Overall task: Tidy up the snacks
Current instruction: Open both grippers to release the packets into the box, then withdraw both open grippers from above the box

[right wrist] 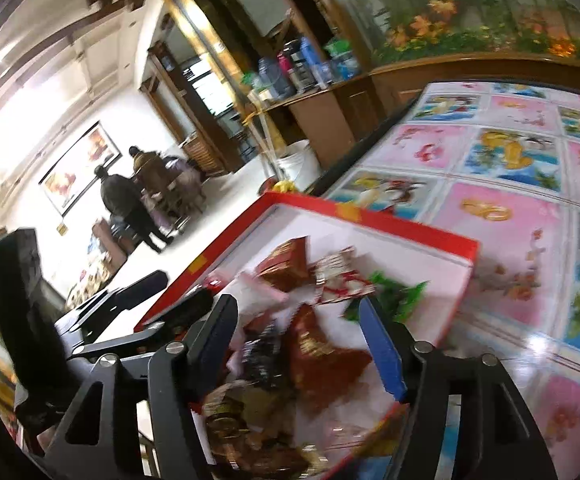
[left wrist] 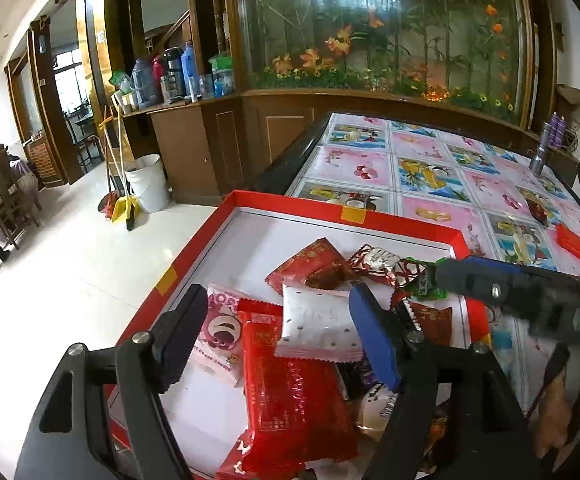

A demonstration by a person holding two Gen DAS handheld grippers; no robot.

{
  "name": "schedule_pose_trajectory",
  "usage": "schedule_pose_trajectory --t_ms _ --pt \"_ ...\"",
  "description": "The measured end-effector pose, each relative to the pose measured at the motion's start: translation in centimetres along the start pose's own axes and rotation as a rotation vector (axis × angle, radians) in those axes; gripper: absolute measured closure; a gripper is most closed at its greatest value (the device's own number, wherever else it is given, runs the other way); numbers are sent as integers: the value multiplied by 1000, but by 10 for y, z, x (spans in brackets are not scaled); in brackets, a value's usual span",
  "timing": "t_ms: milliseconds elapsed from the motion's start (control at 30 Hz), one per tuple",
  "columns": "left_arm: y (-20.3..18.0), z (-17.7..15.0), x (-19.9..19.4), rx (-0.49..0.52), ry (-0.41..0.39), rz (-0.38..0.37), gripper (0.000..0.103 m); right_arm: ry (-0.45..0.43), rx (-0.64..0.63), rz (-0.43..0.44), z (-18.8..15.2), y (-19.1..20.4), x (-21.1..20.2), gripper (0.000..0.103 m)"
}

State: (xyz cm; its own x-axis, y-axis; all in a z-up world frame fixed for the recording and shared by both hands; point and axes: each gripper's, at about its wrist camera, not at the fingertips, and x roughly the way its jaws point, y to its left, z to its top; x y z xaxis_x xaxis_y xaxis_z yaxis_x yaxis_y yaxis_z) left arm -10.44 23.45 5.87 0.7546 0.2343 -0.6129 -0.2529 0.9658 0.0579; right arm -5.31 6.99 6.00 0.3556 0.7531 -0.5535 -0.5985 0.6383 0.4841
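Two hand-held grippers hang over one red-rimmed box (left wrist: pixel 406 227) with a white floor, which sits at the near corner of a table covered in a fruit-print cloth (left wrist: pixel 442 168).

Left gripper (left wrist: pixel 278 336): jaws stand well apart, nothing clamped. Between and beneath the fingers lie loose snack packets: a long red packet (left wrist: pixel 294 392) at lower centre, a white dotted packet (left wrist: pixel 318 326) lying on top of its upper end, and a pink bear-print packet (left wrist: pixel 220 332) just beside the left finger. The blue pad of the right finger is close to the white packet's right edge; contact cannot be told.

Farther up in the box: a dark red packet (left wrist: pixel 310 266), a red-and-silver wrapper (left wrist: pixel 378 260), and a green wrapper (left wrist: pixel 424 280) next to it.

Right gripper (right wrist: pixel 302 344): jaws also apart, holding nothing. Its view is motion-blurred. A dark red packet (right wrist: pixel 322 356) lies in the box below the gap between the fingers, with the green wrapper (right wrist: pixel 390 296) above the right finger's tip. In the left wrist view one right-gripper finger (left wrist: pixel 490 286) enters from the right edge, its tip by the green wrapper.

Outside the box, right edge of the left wrist view: a small red packet (left wrist: pixel 572 242) on the cloth, partly hidden behind the right gripper.

Background, upper half: wooden cabinet with bottles (left wrist: pixel 178 72), a white bucket (left wrist: pixel 148 182) on the floor.
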Motion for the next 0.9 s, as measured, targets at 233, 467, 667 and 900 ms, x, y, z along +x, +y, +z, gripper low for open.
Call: schedule_pose_trajectory --t_ms 233,467,667,900 --pt "-26 -3 -1 69 19 -24 29 -15 89 -44 6 -24 -5 36" --pt "-48 -2 -14 140 0 -16 23 -31 107 -71 9 -32 -13 35" --pt "-59 0 -22 165 -11 -6 21 -59 133 -84 11 -44 -26 35" --pt "-73 -2 -24 199 -1 -4 21 -119 197 -111 13 -71 -55 33"
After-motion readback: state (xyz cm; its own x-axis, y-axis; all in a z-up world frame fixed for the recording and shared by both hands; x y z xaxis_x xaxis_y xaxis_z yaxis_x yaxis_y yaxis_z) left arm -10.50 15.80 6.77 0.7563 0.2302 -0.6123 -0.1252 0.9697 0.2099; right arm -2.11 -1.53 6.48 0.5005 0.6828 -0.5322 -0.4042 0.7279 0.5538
